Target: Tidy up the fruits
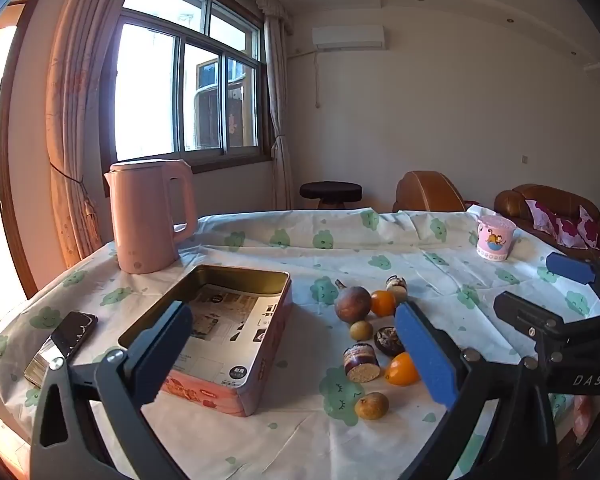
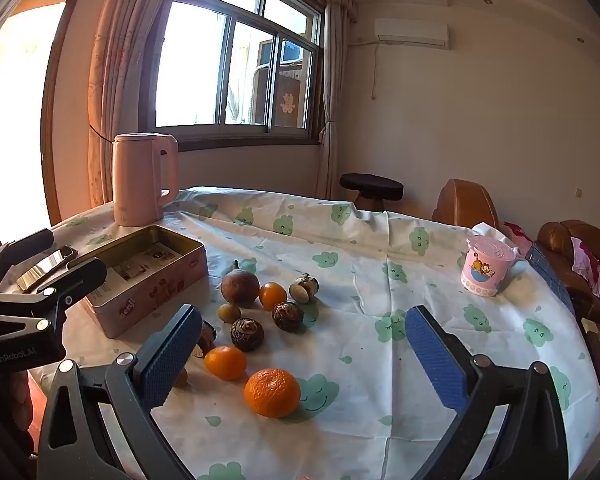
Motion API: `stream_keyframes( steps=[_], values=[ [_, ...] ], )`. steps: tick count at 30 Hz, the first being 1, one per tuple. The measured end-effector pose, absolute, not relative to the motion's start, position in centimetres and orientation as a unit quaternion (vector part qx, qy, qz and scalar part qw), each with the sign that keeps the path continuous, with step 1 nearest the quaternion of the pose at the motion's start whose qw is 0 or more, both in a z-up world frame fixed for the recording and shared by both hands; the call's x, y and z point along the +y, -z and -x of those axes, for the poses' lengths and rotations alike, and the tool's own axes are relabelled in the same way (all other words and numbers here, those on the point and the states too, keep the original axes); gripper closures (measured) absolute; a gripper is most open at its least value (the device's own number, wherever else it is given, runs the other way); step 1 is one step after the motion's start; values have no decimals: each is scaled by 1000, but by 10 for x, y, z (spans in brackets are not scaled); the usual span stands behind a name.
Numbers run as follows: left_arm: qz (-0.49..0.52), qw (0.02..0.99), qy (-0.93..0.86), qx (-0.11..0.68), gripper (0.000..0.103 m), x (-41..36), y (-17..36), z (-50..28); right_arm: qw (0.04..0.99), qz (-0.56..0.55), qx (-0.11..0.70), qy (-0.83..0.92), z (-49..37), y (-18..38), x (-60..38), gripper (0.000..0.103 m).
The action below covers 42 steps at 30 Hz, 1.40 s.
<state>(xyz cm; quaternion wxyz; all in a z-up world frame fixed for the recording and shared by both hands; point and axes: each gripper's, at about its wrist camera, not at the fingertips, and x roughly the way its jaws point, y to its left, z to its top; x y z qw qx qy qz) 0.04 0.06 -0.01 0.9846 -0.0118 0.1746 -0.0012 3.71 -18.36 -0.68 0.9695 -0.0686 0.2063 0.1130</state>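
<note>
From the left wrist, the left hand-held gripper [image 1: 296, 344] stands wide open with nothing between its pads, hovering above the near edge of the desk [image 1: 380, 240]. An open tin box [image 1: 236, 316] lies just under its left finger, toward the left side of the desk, with only printed paper inside. The fruits [image 1: 376, 332] lie in a loose cluster to the right of the box: a big brown round one [image 1: 353, 304], small oranges, small tan ones and some dark cut pieces. A pink kettle [image 1: 148, 216] stands at the far left corner, a phone [image 1: 62, 344] lies by the left edge, and a pink cup [image 1: 495, 238] sits near the far right edge.

From the right wrist, the right hand-held gripper [image 2: 302, 356] is also fully open and empty, poised over the near edge. The large orange [image 2: 272, 392] lies nearest, between the fingers in this view but apart from both pads; a smaller orange [image 2: 225, 362] lies just beyond it, and the rest of the cluster spreads toward the box [image 2: 148, 276].

No fruit is in the box, so the task looks barely begun: this is the approach to a first pick. The next move probably calls for lowering the right gripper around the large orange, closing gently, then carrying it left into the box without knocking its neighbours.
</note>
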Motion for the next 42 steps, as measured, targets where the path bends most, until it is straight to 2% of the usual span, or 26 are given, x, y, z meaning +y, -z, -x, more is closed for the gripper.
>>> stream_keyframes(
  steps=[4,42],
  values=[
    [-12,984,-4,180,0,-3,0,-3,969,65,208,-113,-37,8,-184,1],
    [-1,984,-4,176,0,2,2,4,966,75,216,-117,-36,20,-176,1]
  ],
)
